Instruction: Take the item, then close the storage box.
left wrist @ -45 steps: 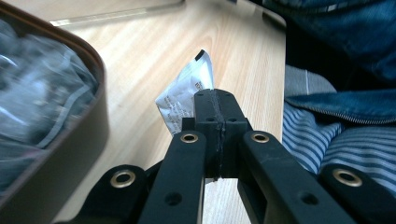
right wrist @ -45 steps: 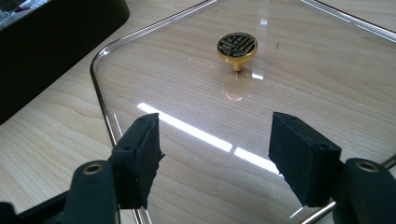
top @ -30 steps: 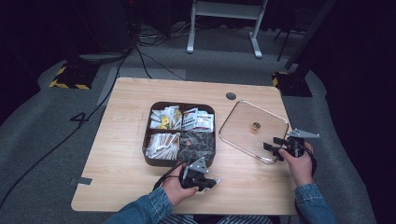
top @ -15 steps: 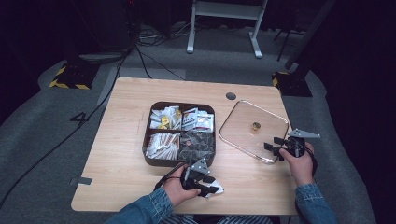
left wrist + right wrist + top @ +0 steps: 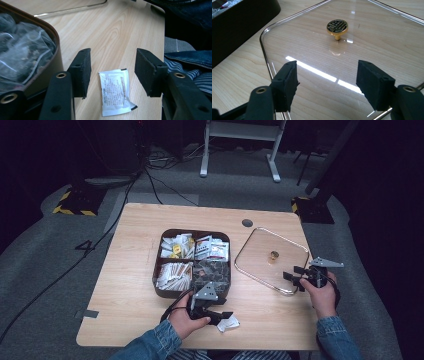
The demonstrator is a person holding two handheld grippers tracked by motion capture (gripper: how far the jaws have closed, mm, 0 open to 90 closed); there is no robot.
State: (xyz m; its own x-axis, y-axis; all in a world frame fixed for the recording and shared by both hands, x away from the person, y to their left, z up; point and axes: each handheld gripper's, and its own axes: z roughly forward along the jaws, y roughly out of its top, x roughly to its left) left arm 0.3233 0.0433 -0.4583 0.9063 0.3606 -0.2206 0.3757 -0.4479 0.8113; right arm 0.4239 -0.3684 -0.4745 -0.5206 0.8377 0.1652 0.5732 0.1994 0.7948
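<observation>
Pale wood covered the table (image 5: 135,285), with dark floor around it. From the high view, the left gripper (image 5: 214,312) hovered at 6 o'clock of the brown tray (image 5: 159,265), a white sachet (image 5: 228,324) lying just beside it at 4 o'clock; the right gripper (image 5: 295,276) sat at the glass lid (image 5: 260,262) edge. In the left gripper view, its jaws had just been opening and stood wide, the sachet (image 5: 115,91) flat on the wood between them, touching neither pad. In the right gripper view, open jaws straddled the lid (image 5: 317,45) rim, its gold knob (image 5: 337,26) at 12 o'clock.
</observation>
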